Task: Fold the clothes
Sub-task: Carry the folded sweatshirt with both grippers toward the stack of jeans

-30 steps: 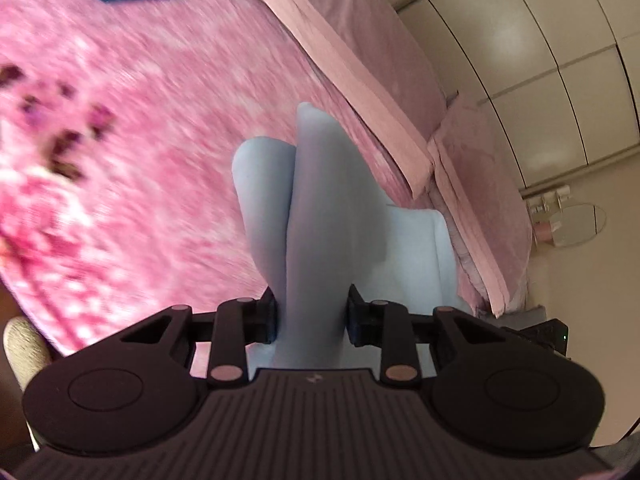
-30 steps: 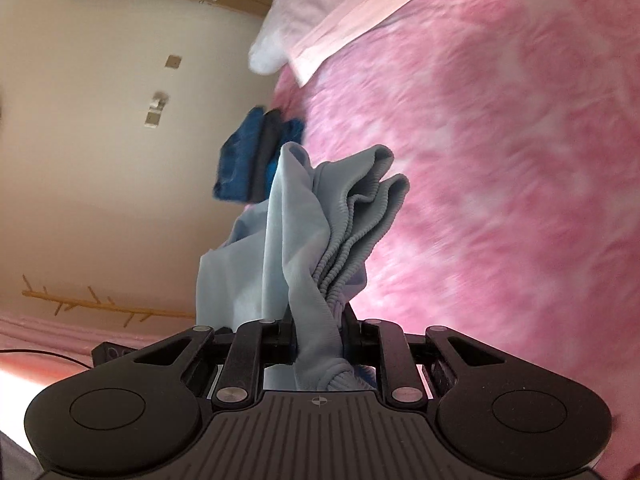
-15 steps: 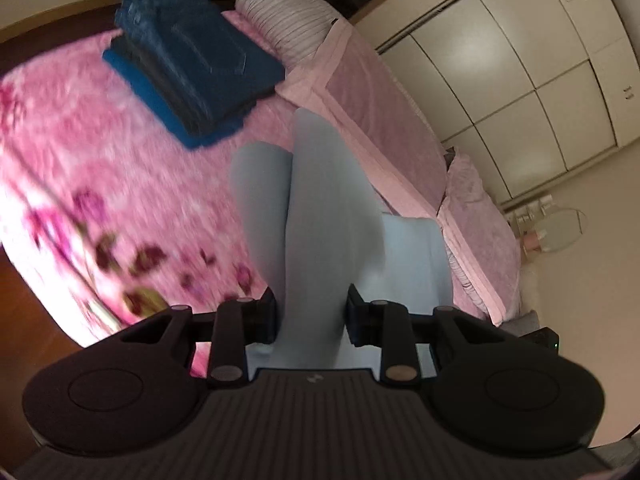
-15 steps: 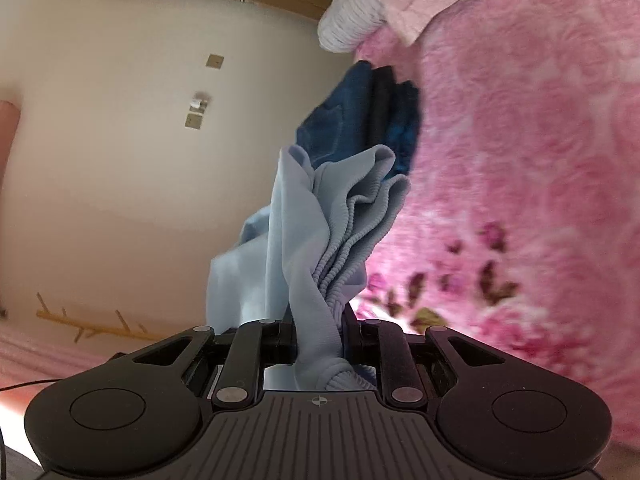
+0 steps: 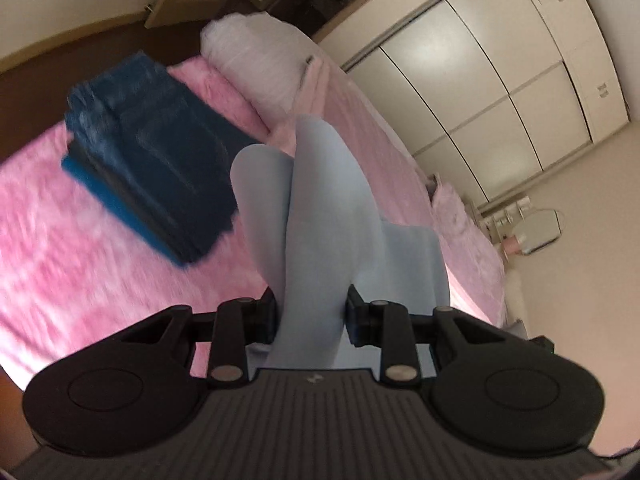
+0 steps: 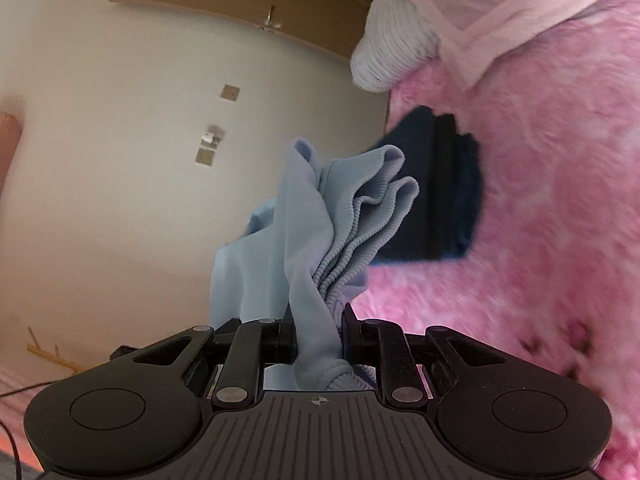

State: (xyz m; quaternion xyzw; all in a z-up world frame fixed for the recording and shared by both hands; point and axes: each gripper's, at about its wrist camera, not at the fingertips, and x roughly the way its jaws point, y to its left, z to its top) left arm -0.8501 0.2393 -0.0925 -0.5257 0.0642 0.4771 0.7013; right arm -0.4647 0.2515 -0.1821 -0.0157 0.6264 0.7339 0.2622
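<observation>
**Garment carried toward the folded stack**

Both tongs, left tongs [image 5: 311, 312] and right tongs [image 6: 319, 338], stay clenched on the light blue garment [image 5: 320, 208], which hangs bunched ahead of them above the bed [image 5: 80, 248]. The stack of folded jeans [image 5: 160, 168] has come into view just beyond; we judge placement comes next.

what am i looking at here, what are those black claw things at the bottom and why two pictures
Each picture comes from a camera mounted on a hand-held, two-finger gripper; a person carries one in each hand. The black shapes are the grippers themselves. The left gripper and the right gripper are each clamped on the same light blue garment, bunched between their fingers and held up off the bed. Below is a fluffy pink blanket with a stack of folded dark blue clothes on it, a white pillow beyond, and wardrobe doors behind.
</observation>
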